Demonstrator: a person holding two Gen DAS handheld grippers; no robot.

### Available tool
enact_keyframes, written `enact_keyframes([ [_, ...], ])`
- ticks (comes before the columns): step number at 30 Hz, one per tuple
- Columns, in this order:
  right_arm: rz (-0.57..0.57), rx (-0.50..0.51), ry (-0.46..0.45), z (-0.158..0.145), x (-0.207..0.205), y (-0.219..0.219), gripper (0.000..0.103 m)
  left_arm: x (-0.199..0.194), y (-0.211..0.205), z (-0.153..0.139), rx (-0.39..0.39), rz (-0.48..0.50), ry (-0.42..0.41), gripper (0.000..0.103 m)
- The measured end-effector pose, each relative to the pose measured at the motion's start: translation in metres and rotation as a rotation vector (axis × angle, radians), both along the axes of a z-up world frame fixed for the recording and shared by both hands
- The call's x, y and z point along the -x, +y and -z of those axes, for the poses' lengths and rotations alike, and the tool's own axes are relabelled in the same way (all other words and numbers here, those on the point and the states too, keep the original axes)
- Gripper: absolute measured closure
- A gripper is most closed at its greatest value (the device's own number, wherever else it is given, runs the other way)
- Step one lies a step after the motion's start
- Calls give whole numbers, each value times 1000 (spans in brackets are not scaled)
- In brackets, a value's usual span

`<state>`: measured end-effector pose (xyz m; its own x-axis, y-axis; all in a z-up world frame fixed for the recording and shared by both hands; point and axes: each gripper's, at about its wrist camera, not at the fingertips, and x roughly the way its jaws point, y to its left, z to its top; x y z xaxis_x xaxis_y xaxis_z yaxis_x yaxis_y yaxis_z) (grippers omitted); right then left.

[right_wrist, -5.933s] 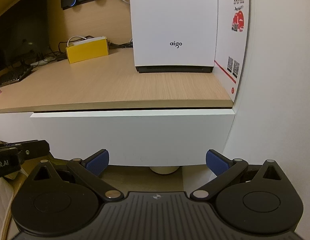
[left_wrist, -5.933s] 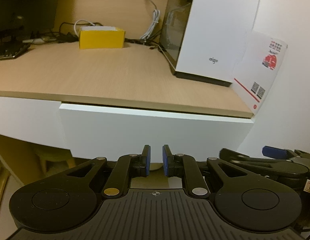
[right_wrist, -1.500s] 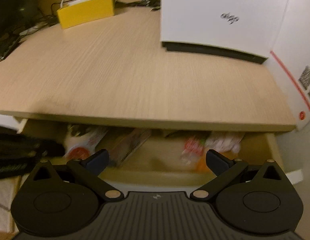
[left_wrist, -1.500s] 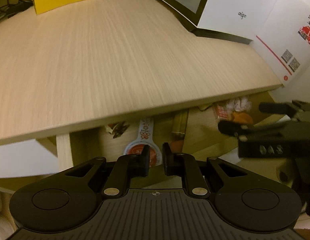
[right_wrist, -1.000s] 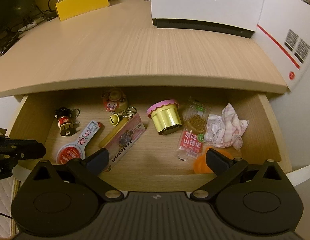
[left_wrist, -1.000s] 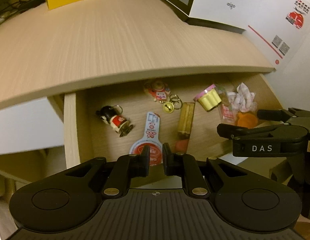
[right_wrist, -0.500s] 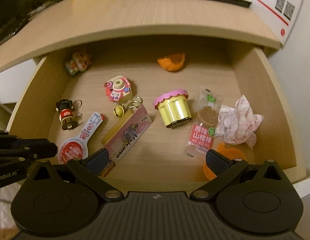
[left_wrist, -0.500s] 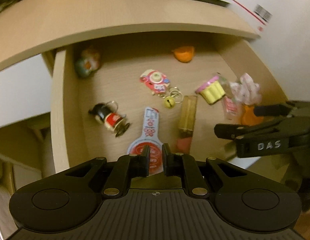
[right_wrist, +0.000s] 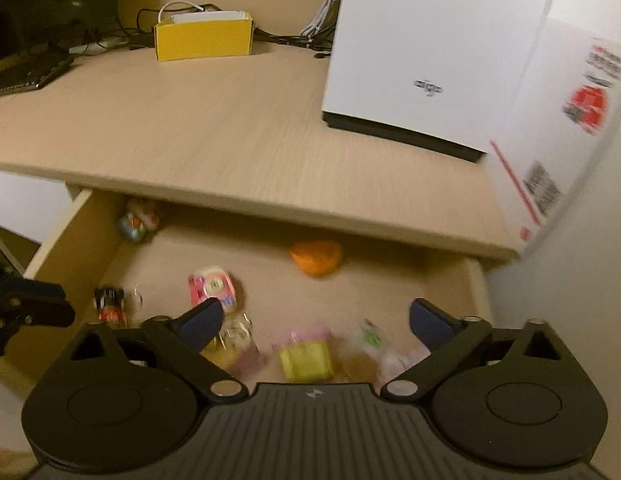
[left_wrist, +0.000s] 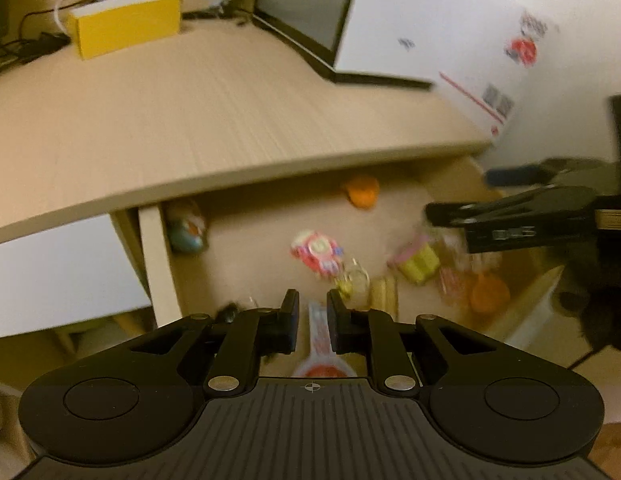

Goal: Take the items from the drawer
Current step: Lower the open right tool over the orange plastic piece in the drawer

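The open wooden drawer (right_wrist: 58, 240) under the desk holds several small items, all blurred. Among them are an orange lump (right_wrist: 316, 258) at the back, a pink camera keychain (right_wrist: 210, 286), a yellow cup with a pink lid (right_wrist: 306, 354) and a black-and-red figure (right_wrist: 108, 302). My right gripper (right_wrist: 315, 318) hovers above the drawer's front; its wide jaws are closing, with nothing pressed between them. My left gripper (left_wrist: 313, 312) hangs over the drawer's left front. Its jaws stand almost together and are starting to open, holding nothing. A red-and-white tag (left_wrist: 320, 332) lies below them.
The desk top (right_wrist: 230, 128) overhangs the drawer's back. On it stand a yellow box (right_wrist: 202, 38), a white case (right_wrist: 426, 52), a white card with red print (right_wrist: 570, 128) and a dark keyboard (right_wrist: 26, 72). Cables run along the back.
Both grippers have risen and both views tilted up, so the desk top fills more of each frame and the drawer items sit lower. The right jaws have narrowed a little.
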<state>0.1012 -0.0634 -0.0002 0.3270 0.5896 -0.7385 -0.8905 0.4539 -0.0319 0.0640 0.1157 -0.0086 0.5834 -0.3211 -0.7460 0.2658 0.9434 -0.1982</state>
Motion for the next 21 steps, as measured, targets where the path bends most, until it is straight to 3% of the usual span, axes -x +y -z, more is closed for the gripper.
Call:
enact_keyframes([
  [4,4,32,30,22,-17,39,27,-7,1,6,20,-36,19,86],
  [8,21,54,39,55,-37,64,29,-9,3,7,21,-62,0,86],
  [12,52,55,138,84,-61,79,30,-14,7,13,10,-151,16,86],
  [18,38,60,158,104,-72,96,31,-18,7,11,-25,-210,12,86],
  [20,48,70,156,109,-75,98,41,-20,8,11,-31,-220,16,86],
  [21,49,74,174,109,-78,99,56,-21,7,10,-32,-225,17,86],
])
